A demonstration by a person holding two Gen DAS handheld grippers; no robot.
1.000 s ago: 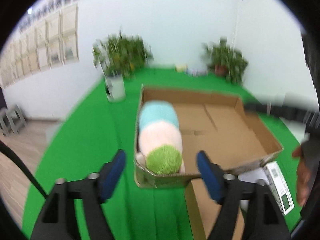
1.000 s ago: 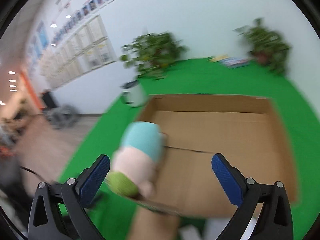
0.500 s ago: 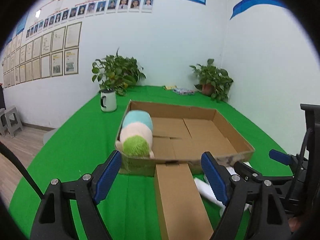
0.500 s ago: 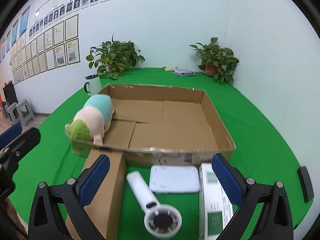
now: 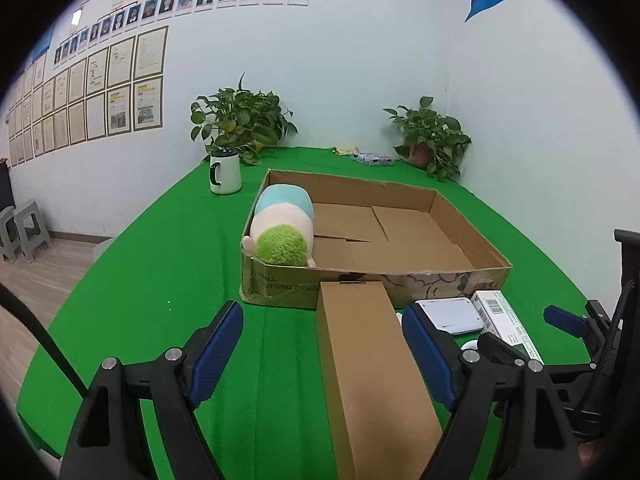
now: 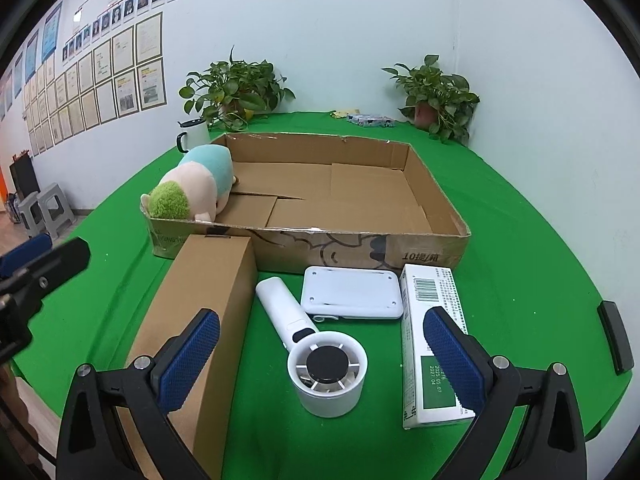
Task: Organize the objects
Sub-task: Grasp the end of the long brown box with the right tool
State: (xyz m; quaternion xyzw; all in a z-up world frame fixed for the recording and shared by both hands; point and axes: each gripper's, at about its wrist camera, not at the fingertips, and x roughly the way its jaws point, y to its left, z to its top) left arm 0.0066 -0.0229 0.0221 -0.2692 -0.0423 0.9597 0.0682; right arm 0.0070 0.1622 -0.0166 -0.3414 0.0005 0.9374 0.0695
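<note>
- your left tool [image 5: 322, 344] hangs low over the near edge of the bench [image 5: 160, 264], fingers spread wide and holding nothing.
- your right tool [image 6: 322, 356] is likewise spread wide and empty, poised above the loose items.
- the cardboard tray [image 6: 424, 246] sits mid-bench. the plush toy [image 6: 192, 192] already lies inside it, against the left wall at the near left corner.
- the toy's long axis runs front to back along that wall, green end toward you, blue end away.
- four items remain outside, along the tray's near wall. by my judgement the step in hand is choosing the next one to pick up.
- the long brown box [image 5: 372, 376] lies with its long axis running away from you, far end touching the tray wall. it sits between the left tool's fingers in that view, though whether the fingers are down at its level cannot be told.
- the handheld fan [image 6: 316, 352] lies just right of the box, handle pointing toward the tray, round head toward you, between the right tool's fingers.
- the flat white device [image 6: 352, 294] lies crosswise just before the tray. the green-and-white carton [image 6: 432, 344] lies lengthwise beside it.
- next move, as i judge it: lower one tool over its item, close across the narrow width, lift clear of the wall, and set it down beside the toy.
</note>
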